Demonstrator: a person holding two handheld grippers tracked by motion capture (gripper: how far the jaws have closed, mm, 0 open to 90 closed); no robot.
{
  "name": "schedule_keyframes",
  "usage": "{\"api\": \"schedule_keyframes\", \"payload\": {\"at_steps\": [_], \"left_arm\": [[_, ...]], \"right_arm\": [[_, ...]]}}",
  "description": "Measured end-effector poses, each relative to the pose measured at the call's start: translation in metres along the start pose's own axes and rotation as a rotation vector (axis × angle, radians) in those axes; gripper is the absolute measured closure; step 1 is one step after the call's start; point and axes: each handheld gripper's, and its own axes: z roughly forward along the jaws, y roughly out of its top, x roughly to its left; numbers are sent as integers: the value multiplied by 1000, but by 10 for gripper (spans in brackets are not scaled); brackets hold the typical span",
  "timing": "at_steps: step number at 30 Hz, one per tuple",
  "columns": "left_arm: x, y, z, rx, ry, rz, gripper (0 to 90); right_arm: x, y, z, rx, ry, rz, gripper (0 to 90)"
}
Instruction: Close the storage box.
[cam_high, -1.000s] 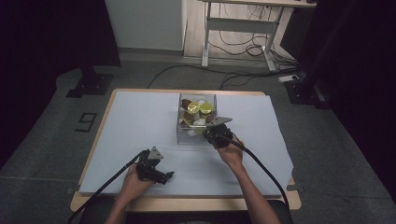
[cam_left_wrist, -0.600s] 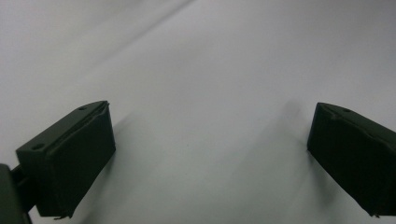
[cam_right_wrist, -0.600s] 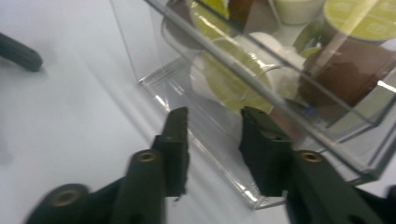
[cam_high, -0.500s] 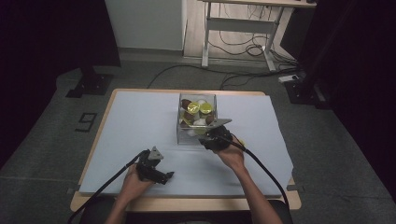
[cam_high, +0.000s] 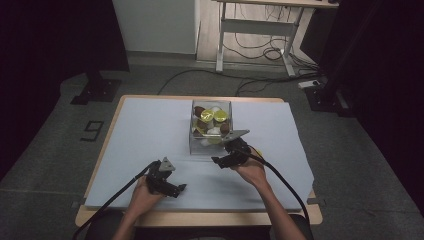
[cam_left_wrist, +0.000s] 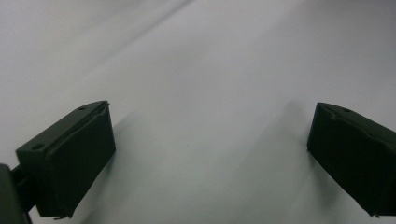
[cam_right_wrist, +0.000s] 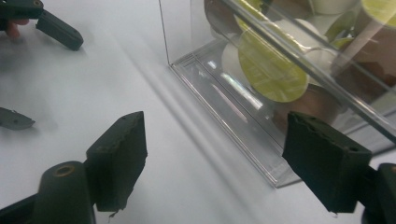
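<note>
A clear plastic box (cam_high: 210, 146) stands mid-table, filled with several capsules: yellow-lidded (cam_high: 207, 115), brown and white ones. My right gripper (cam_high: 222, 159) hovers just in front of the box's near right corner. In the right gripper view its jaws (cam_right_wrist: 219, 149) have just been opening and stand wide apart, with bare table between them and the box's wall (cam_right_wrist: 224, 88) close ahead. A yellow-lidded capsule (cam_right_wrist: 273, 70) shows through that wall. My left gripper (cam_high: 177, 188) rests low at the near left, open, and the left gripper view (cam_left_wrist: 210, 154) looks down on plain table.
A pale sheet (cam_high: 145, 130) covers the wooden table (cam_high: 200, 219). Black cables trail from both grippers over the near edge. A small yellow thing (cam_high: 257, 151) lies beside the right hand. Dark floor with stands and a desk frame lies beyond the table.
The right gripper has drawn back a little from the box toward the near edge, and its jaws have spread apart. The left gripper has stayed where it was.
</note>
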Motion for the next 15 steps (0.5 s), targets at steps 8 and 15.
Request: {"api": "schedule_keyframes", "payload": {"at_steps": [8, 15], "left_arm": [[0, 0, 0, 0, 1, 0, 5], [0, 0, 0, 1, 0, 2, 4]], "right_arm": [[2, -4, -12, 13, -12, -22, 148], [-2, -7, -20, -1, -6, -14, 133]]}}
